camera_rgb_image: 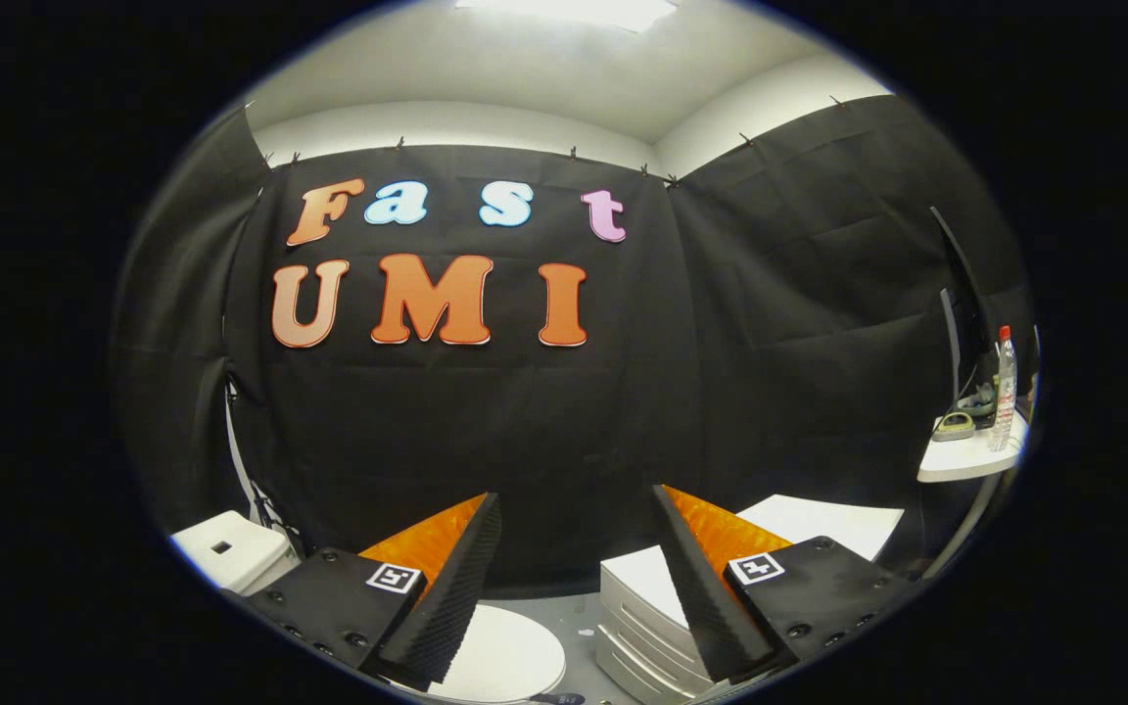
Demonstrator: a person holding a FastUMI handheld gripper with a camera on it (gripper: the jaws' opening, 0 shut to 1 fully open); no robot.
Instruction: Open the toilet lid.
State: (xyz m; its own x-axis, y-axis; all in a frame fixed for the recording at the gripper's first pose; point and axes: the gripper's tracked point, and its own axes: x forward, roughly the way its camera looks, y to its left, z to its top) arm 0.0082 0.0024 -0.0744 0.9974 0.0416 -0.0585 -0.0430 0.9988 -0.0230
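while gripper [576, 509] gapes, one toilet lid [505, 658] closed

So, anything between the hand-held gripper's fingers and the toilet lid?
No. In the gripper view the open hand-held gripper hangs above the closed toilet lid; nothing sits between them.

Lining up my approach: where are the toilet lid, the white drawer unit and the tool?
toilet lid [505, 658]: gripper view, closed top surface.
white drawer unit [644, 597]: gripper view, top front edge.
tool [574, 519]: gripper view, open gap between fingertips.

Open gap between the spread fingers, above the toilet.
Gripper [576, 509] fingers splayed; closed lid [505, 658] below, drawers [634, 617] close beside it.
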